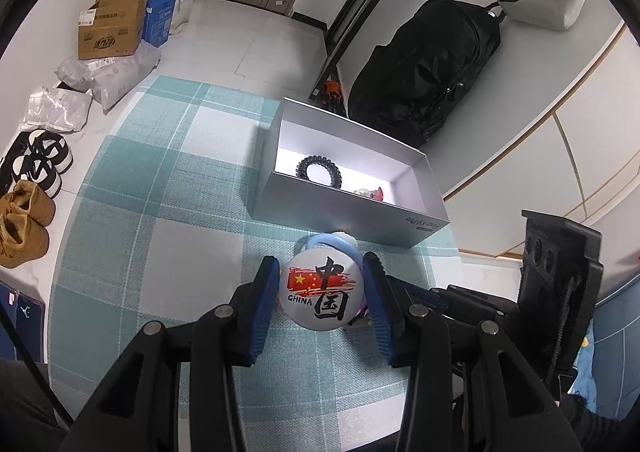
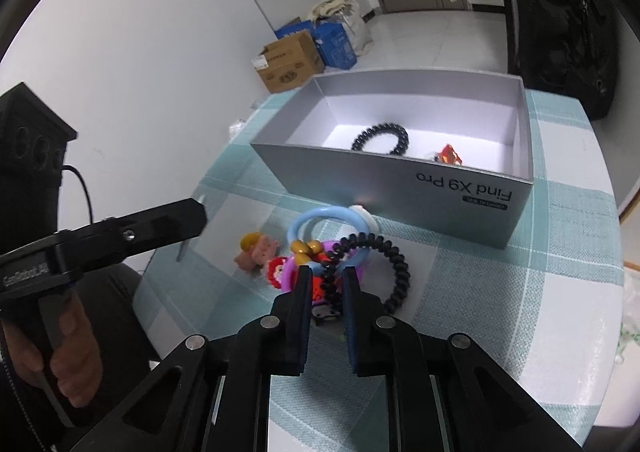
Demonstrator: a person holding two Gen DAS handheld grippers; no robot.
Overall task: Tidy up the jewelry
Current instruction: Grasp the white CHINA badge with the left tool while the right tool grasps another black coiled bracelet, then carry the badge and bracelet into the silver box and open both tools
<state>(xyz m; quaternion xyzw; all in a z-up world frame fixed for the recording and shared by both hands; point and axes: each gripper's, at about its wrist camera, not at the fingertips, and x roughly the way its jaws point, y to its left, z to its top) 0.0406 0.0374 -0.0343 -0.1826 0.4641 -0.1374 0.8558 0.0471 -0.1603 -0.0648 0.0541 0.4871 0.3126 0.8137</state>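
The round white badge (image 1: 322, 294) printed with a flag and "CHINA" sits between the left gripper (image 1: 322, 284) fingers, which are closed against its two edges and hold it — above the checked cloth (image 1: 160, 212), just short of the grey box (image 1: 348, 212). From the right wrist view the badge shows only edge-on at the tip of that gripper.

The rest of the pile lies in front of the box: a black coil hair tie (image 2: 394, 264), a blue ring (image 2: 328, 220), a purple ring and small charms. The right gripper (image 2: 326, 284) has narrowed around a loop of the coil tie; whether it truly grips it, I cannot tell.

Inside the box already lie another black coil tie (image 2: 380, 138) and a small red charm (image 2: 450, 154), so sorting looks partly done.

The step in hand seems to be carrying the badge to the box. Next it needs lifting over the near wall, then releasing — clear of the items inside.
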